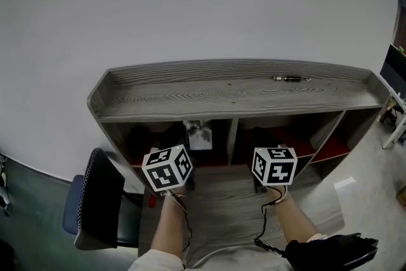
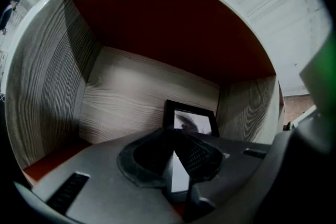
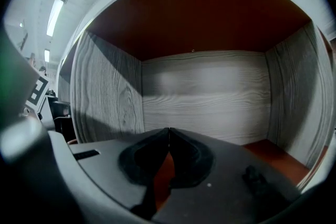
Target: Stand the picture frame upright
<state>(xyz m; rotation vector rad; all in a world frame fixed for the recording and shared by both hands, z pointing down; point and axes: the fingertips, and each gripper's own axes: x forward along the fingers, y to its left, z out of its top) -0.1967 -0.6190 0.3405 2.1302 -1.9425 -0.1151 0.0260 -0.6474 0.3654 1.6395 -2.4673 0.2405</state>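
The shelf unit is grey wood-grain with red compartment floors, the picture frame black-edged, the chair black and blue.

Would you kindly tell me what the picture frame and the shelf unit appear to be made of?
Picture frame: matte black border, probably plastic or painted wood; the bright front pane looks glossy, so perhaps glass or clear plastic. Shelf unit: matte grey boards with even wood grain, likely laminate rather than solid wood; some inner faces are smooth dark red.
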